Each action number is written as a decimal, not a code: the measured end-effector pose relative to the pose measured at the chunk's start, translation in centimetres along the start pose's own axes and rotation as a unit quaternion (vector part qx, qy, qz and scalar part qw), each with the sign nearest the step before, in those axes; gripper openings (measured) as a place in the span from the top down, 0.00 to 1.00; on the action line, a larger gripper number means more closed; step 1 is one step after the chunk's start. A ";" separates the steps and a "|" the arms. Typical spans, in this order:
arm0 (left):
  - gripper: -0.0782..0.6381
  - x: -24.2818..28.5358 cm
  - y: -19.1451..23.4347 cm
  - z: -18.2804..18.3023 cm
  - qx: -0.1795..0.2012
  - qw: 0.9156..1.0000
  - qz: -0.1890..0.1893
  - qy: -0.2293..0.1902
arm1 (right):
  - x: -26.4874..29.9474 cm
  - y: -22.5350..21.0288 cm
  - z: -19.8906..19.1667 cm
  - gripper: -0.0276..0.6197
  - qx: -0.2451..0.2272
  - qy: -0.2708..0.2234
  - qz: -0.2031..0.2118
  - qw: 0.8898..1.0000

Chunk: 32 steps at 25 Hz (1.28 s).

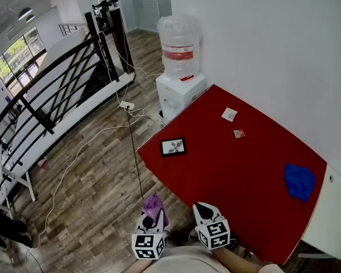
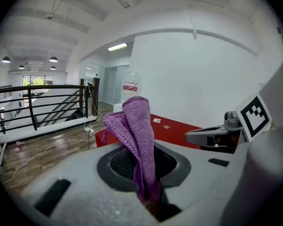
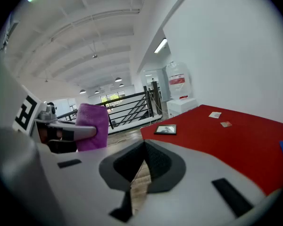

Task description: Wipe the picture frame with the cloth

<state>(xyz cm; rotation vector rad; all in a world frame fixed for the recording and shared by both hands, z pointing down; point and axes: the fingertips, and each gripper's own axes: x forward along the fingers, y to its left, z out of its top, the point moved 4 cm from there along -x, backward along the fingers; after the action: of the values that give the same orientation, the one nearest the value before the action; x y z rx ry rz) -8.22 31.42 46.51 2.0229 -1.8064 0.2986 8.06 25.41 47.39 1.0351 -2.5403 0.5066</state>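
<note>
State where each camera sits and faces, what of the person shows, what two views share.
Head view: on the person's head, steeply down at the red table and black picture frame; left gripper, right gripper below.
Left gripper view: on that gripper, along jaws shut on the purple knitted cloth, toward the table; right gripper visible.
Right gripper view: likewise, along shut, empty jaws toward the frame; left gripper visible.
Both gripper views share the cloth.

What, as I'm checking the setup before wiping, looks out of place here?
Nothing spilled or damaged. A blue cloth lies crumpled near the red table's right edge, and two small paper scraps lie loose near the wall.
</note>
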 end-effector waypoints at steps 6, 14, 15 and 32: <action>0.81 0.9 -0.8 0.7 -0.004 1.000 0.010 -0.005 | -0.1 -1.6 0.4 0.95 0.003 -0.001 0.003 1.000; 0.81 5.1 1.4 1.8 0.000 1.000 0.001 0.001 | 4.1 -3.3 1.5 0.95 0.011 0.003 -0.004 1.000; 0.81 5.8 2.0 2.1 0.001 1.000 -0.002 0.002 | 5.0 -3.5 1.8 0.95 0.011 0.004 -0.008 1.000; 0.81 16.5 12.7 9.0 0.033 0.995 -0.087 0.019 | 17.2 -3.6 9.0 0.95 0.027 -0.003 -0.097 0.995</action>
<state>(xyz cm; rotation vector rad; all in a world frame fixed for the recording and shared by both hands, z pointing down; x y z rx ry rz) -19.48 11.74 47.45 2.1883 -1.6027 0.3467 -2.63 8.76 47.84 1.2883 -2.4086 0.5207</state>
